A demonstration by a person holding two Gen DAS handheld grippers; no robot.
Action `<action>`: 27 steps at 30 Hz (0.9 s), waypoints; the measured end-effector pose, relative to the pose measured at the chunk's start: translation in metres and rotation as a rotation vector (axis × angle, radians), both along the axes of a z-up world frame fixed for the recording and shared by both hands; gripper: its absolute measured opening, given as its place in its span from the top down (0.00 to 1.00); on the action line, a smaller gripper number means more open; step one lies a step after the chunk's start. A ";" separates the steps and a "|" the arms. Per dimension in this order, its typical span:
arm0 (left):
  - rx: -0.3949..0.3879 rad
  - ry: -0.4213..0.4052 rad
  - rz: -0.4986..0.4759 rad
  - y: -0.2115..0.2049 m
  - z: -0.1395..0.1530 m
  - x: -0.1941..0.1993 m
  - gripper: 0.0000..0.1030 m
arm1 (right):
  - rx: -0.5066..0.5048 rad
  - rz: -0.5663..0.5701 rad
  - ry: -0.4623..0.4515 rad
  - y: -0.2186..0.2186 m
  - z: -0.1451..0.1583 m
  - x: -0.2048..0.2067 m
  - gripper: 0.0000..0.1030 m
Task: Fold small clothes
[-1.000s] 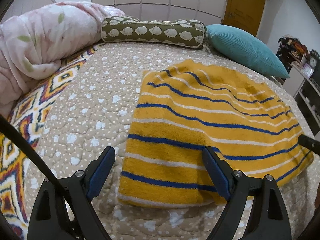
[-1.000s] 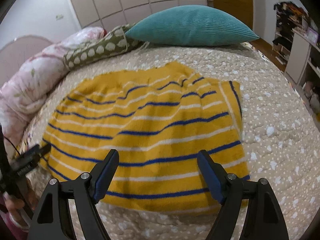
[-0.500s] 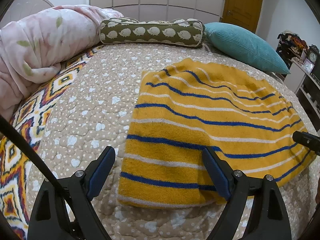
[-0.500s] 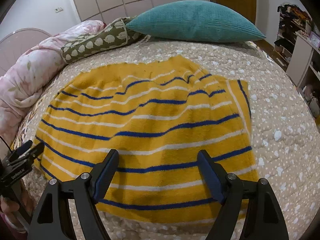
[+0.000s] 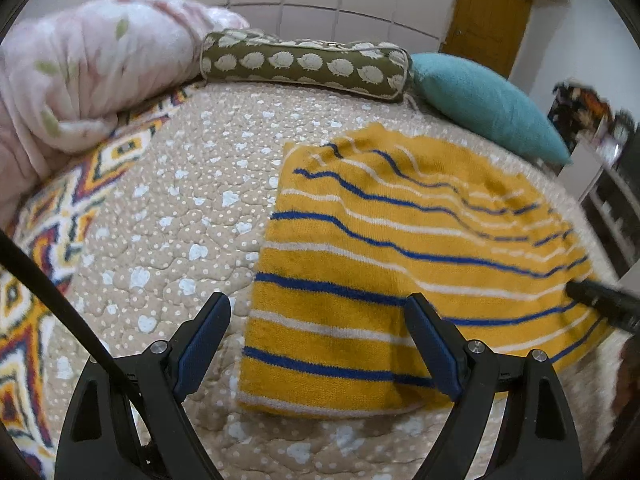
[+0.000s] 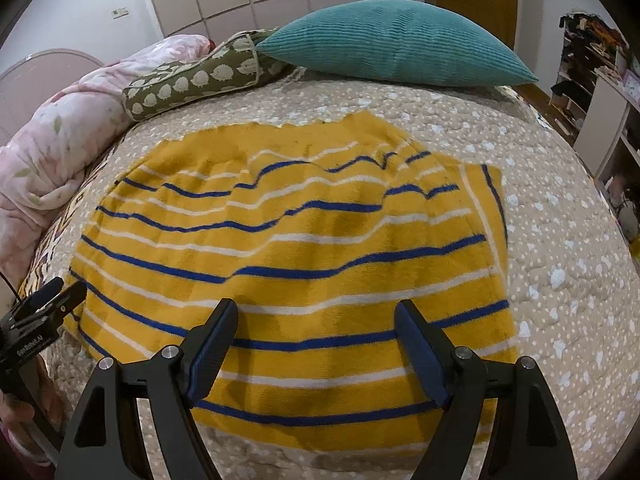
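The left gripper (image 5: 318, 340) fills the bottom of its own view with its jaws spread wide and nothing between the blue pads; its left finger (image 5: 202, 344) hangs over bare bedspread and its right finger (image 5: 432, 350) over the near left part of the garment. The right gripper (image 6: 316, 350) is likewise spread wide at the bottom of its view, both fingers over the near edge of the cloth, gripping nothing. Whether either tool's tips touch the fabric cannot be told.

The yellow striped garment (image 6: 300, 248), mustard with blue and white stripes, lies spread flat on the bed. In the left wrist view it takes up the centre and right of the frame (image 5: 400, 248); in the right wrist view it fills the middle, with a narrow strip folded along its right edge and slight ripples near its top.

It rests on a beige quilted bedspread (image 5: 180, 208) dotted with white. A patterned blanket (image 5: 52, 232) in orange, white and dark zigzags runs down the left of the left wrist view. Above it, at upper left, sits a bundled pink duvet (image 5: 92, 68). A green bolster (image 5: 304, 64) with pale hedgehog shapes lies across the top centre, and a teal cushion (image 6: 396, 44) lies just to its right. Cluttered shelves (image 6: 592, 60) stand at the far right edge.
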State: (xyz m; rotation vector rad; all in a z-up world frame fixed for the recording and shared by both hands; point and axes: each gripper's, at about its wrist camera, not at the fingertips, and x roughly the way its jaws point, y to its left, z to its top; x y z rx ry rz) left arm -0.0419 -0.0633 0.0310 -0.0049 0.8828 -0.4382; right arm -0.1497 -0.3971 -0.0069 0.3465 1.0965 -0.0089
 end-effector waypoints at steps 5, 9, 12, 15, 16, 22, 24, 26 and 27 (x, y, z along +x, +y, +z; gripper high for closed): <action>-0.118 0.114 0.084 0.023 0.001 0.027 0.15 | 0.014 0.022 -0.025 0.004 0.007 0.005 0.18; -0.199 0.166 0.191 0.044 0.001 0.045 0.07 | 0.040 0.071 -0.099 0.010 0.023 0.013 0.18; -0.193 0.232 0.189 0.040 -0.011 0.063 0.07 | -0.018 0.156 -0.129 0.025 0.028 0.027 0.35; -0.146 0.229 0.158 0.025 -0.017 0.075 0.07 | -0.032 0.197 -0.129 0.035 0.022 0.043 0.44; -0.140 0.223 0.128 0.018 -0.016 0.078 0.07 | -0.014 0.193 -0.125 0.035 0.018 0.047 0.44; 0.035 0.212 -0.037 -0.032 -0.026 0.091 0.00 | 0.084 0.156 -0.098 0.024 0.001 0.061 0.43; 0.021 0.219 -0.057 -0.036 -0.027 0.094 0.01 | 0.107 0.153 -0.107 0.020 -0.001 0.063 0.42; -0.006 0.227 -0.076 -0.038 -0.025 0.094 0.19 | 0.115 0.151 -0.122 0.017 -0.001 0.066 0.42; -0.032 0.239 -0.106 -0.039 -0.021 0.093 0.47 | 0.110 0.152 -0.128 0.017 -0.001 0.067 0.42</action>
